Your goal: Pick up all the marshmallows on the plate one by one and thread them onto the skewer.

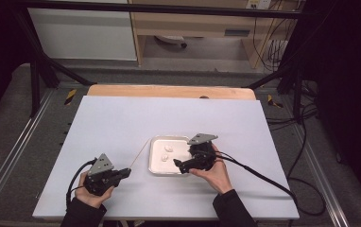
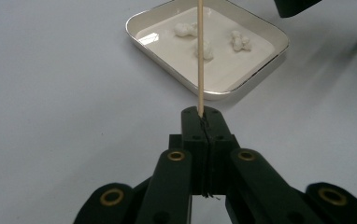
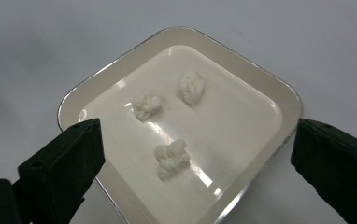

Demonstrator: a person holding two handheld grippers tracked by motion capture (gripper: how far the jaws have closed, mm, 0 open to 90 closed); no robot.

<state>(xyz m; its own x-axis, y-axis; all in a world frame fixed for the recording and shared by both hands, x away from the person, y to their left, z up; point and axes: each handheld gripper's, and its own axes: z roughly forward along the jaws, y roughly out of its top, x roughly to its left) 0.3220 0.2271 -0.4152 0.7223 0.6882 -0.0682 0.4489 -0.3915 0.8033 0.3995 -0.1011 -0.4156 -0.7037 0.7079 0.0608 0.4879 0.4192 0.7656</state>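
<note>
My left gripper point(image 1: 127, 171) point(image 2: 203, 116) rests at the near left of the table, shut on the butt end of a thin wooden skewer point(image 1: 139, 155) point(image 2: 199, 56). The skewer points away toward a white square tray point(image 1: 152, 156) point(image 2: 139, 23) point(image 3: 279, 84). Three white puffy pieces lie in the tray point(image 3: 146, 105) point(image 3: 190, 87) point(image 3: 171, 159). My right gripper point(image 1: 178, 165) point(image 3: 196, 135) hovers over the tray's near right corner, open wide, with nothing between its fingers point(image 3: 69, 158). Below the open jaws lies the nearest piece.
A white table sheet point(image 1: 122, 123) covers the work area, with a wooden edge point(image 1: 169, 91) at the back. Cables point(image 1: 263, 177) trail from each gripper toward the person's side. Metal frame legs stand beyond the table corners.
</note>
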